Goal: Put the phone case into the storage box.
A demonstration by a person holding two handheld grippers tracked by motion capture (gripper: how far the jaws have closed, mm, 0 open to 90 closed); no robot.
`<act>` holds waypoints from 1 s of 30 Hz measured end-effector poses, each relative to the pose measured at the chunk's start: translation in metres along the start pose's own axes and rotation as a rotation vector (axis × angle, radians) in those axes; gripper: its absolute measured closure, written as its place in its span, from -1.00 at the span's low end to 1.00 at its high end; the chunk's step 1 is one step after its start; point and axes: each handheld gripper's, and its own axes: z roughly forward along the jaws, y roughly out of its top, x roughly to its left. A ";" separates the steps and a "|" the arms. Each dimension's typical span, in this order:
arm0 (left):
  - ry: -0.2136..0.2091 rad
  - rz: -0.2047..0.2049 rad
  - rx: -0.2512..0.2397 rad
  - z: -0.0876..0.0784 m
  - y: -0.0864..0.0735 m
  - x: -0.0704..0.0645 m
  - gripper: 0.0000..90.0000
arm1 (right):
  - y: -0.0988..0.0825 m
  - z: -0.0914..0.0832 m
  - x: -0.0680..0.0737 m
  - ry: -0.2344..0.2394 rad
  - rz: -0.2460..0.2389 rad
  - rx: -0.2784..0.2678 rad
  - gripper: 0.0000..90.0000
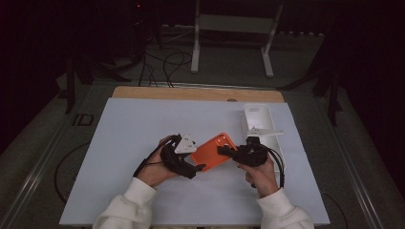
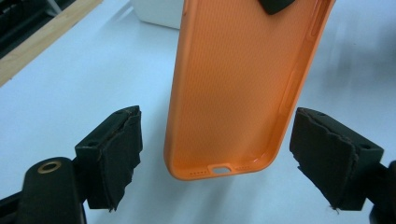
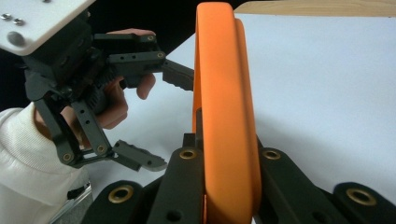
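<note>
White table mat [image 1: 124,157] under both hands. White tray [image 1: 260,119] at mat's right edge, near right gripper. Orange phone case [image 1: 213,151] held above mat centre between grippers. Right gripper [image 1: 228,151] clamped on case's edge. Left gripper [image 1: 197,162] jaws apart, straddling case's port end, pads not touching.

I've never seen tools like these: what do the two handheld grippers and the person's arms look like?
Both the left gripper and the right gripper are black, jointed, with brass-ringed holes and padded jaws. Each carries a pale three-cornered plate and trails a black cable. The sleeves are cream-white.
</note>
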 end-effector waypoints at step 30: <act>-0.192 -0.034 -0.034 0.000 -0.009 0.006 -0.06 | 0.002 -0.006 0.014 0.110 -0.159 0.048 0.91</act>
